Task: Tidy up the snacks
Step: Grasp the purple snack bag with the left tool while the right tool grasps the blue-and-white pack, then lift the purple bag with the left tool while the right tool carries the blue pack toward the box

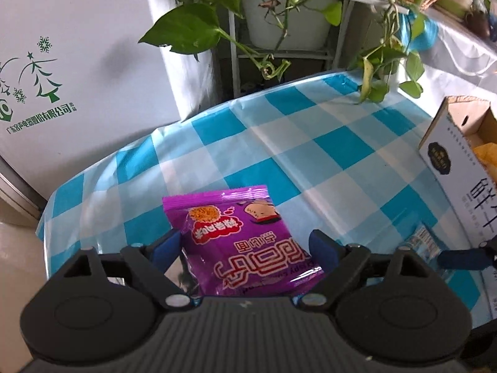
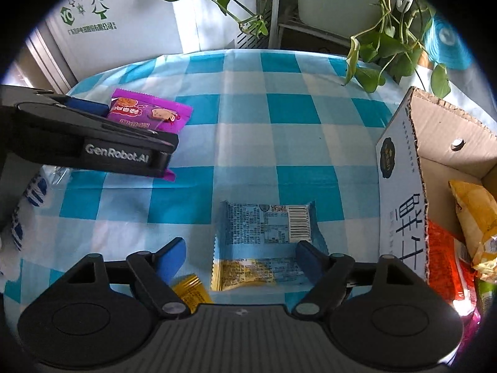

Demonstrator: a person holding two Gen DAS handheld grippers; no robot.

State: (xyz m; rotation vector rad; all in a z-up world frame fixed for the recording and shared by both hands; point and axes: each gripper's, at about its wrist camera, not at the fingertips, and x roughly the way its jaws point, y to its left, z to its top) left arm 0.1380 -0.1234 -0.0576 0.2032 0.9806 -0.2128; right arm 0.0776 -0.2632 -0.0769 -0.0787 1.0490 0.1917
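The left gripper (image 1: 245, 245) has its jaws apart around a purple snack packet (image 1: 239, 239) lying on the checked bench (image 1: 279, 143), well left of the cardboard box (image 2: 400, 192). The right gripper (image 2: 240, 256) straddles a blue packet (image 2: 264, 230) beside the box, jaws apart.

Both views are brightly lit by daylight from beyond the checked tablecloth (image 1: 279, 143), near the plants (image 1: 385, 59). Glare is seen on its creases. Edges are bent by fisheye distortion; dark vignetting rings the right wrist view.
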